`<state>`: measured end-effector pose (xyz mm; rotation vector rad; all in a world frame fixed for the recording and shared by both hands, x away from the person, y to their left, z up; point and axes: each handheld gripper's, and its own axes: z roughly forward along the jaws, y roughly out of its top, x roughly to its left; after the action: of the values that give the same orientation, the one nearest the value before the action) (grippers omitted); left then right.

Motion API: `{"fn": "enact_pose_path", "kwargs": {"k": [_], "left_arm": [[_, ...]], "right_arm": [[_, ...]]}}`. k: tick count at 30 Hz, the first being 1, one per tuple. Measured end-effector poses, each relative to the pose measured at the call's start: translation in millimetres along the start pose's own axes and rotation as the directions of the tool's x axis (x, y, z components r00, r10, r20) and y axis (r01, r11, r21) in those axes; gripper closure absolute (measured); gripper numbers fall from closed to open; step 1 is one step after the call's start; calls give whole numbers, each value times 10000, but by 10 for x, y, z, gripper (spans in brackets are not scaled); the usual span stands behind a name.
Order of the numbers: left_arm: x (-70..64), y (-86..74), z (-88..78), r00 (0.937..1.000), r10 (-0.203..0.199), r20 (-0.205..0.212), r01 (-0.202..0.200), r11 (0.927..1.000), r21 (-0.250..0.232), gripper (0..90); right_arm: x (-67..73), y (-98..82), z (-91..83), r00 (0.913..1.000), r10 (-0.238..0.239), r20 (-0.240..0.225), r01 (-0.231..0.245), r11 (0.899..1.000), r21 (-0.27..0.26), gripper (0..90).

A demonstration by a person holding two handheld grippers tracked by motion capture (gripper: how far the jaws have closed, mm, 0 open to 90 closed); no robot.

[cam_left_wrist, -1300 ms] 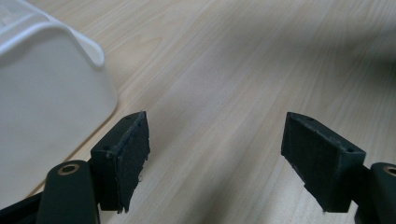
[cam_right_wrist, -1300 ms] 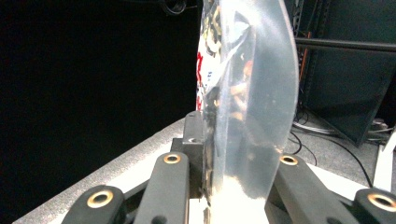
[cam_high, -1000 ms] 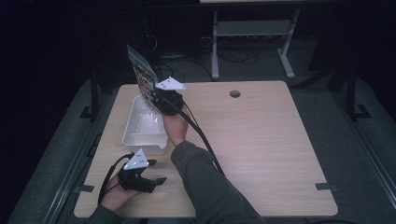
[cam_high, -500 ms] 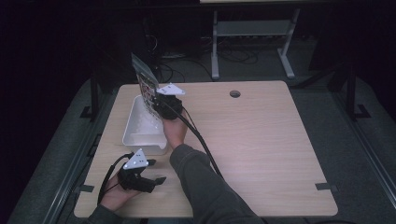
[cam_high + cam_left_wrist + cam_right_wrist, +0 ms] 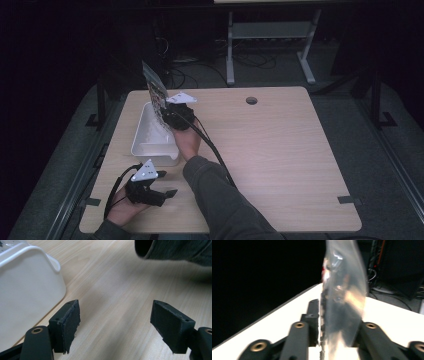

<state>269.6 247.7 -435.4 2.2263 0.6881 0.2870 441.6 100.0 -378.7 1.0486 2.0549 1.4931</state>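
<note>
Clear plastic packet (image 5: 342,297) stands between the right gripper (image 5: 167,111)'s just-loosening jaws above the white tub (image 5: 145,142); release squarely inside. Left gripper (image 5: 116,325) rests wide open, empty.

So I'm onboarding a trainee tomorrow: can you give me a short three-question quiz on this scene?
1. True or false: the left gripper stands with its jaws open, nothing between them.
2. What stands between the right gripper's jaws? A) a clear plastic bag B) a spoon C) a cable
3. Over which thing is the clear plastic bag held, and on which side of the table in the high view?

Key: 1 true; 2 A; 3 over the white tub, on the left side.
</note>
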Motion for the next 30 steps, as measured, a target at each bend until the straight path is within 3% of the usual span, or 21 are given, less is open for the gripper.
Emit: {"fn": "enact_pose_path", "kwargs": {"k": [6,8,12,24,30], "left_arm": [[-3,2,10,10000,29,23,-30,10000,33,231],[-3,3,11,10000,38,19,-38,10000,47,231],[-4,3,12,10000,46,16,-46,10000,39,231],[-11,4,15,10000,43,20,-43,10000,35,232],[-6,4,15,10000,62,10,-62,10000,53,232]], "right_arm": [[-79,64,-22,9987,-502,-72,506,9968,611,627],[-73,64,-28,9958,-912,68,903,9926,811,666],[-36,51,-33,9913,-1297,232,1269,9873,954,690],[55,12,-34,9853,-1640,474,1585,9820,1030,728],[28,-18,-51,9902,-1225,675,1157,9885,976,732]]}}
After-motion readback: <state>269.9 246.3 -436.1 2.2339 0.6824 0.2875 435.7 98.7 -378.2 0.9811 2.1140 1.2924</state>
